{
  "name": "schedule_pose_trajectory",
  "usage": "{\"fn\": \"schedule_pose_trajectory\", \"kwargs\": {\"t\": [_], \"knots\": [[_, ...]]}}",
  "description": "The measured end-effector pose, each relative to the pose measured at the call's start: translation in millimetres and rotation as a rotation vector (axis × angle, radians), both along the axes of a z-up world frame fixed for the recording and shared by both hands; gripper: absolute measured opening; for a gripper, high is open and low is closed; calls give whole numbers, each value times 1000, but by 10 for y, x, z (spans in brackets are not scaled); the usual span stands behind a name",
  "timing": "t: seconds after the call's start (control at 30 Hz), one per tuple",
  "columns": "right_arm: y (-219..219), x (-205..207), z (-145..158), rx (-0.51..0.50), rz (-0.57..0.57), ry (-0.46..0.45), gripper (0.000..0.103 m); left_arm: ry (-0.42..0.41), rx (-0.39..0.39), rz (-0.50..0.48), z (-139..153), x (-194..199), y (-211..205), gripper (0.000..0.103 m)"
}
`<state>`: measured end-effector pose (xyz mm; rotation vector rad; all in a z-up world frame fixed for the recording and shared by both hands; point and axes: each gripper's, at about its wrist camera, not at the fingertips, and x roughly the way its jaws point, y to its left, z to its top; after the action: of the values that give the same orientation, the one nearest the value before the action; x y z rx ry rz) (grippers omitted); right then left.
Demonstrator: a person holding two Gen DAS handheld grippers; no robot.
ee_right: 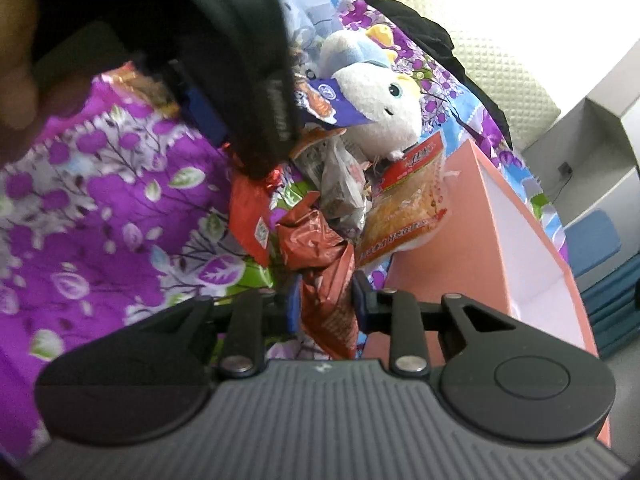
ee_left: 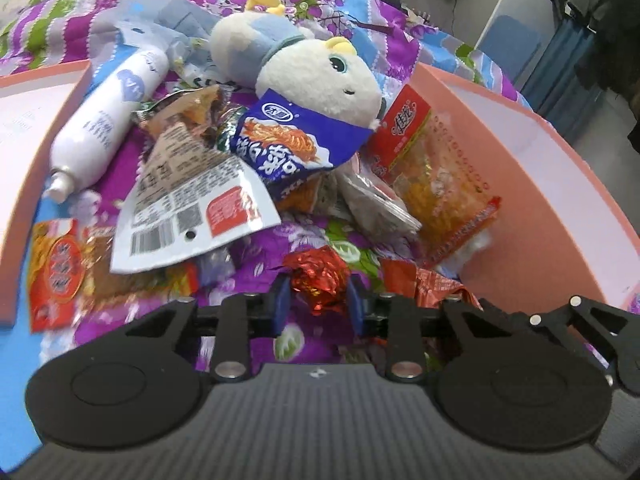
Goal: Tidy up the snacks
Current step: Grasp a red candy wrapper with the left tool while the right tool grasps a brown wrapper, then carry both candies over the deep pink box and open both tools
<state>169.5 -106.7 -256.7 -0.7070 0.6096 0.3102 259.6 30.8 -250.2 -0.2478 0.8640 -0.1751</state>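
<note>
We are mid-pickup over the bedspread (ee_left: 248, 264): left tongs (ee_left: 316, 304) pinch a red foil candy (ee_left: 318, 280), right tongs (ee_right: 326, 300) pinch an orange-red wrapper (ee_right: 328, 312). Next, carry both to the pink box (ee_right: 452, 240) alongside.

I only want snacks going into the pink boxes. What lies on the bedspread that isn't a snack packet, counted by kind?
Plush toy: 1
White bottle: 1
Pale blue bag, contents unclear: 1
Total: 3
</note>
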Motion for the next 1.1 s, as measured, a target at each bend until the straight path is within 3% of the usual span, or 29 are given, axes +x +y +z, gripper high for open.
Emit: {"fn": "schedule_pose_trajectory", "kwargs": {"t": [0.63,0.93,1.1], "knots": [[-661,-430,457,423,-203,221,29,17,41,68,509,-1119,-131,27],[-823,-568,698,524,-242,199,29,-2,41,65,802,-1287,-236,27],[-926,-588,1003,592,-245,119,29,-59,52,54,1117,-1251,-295,27]]}}
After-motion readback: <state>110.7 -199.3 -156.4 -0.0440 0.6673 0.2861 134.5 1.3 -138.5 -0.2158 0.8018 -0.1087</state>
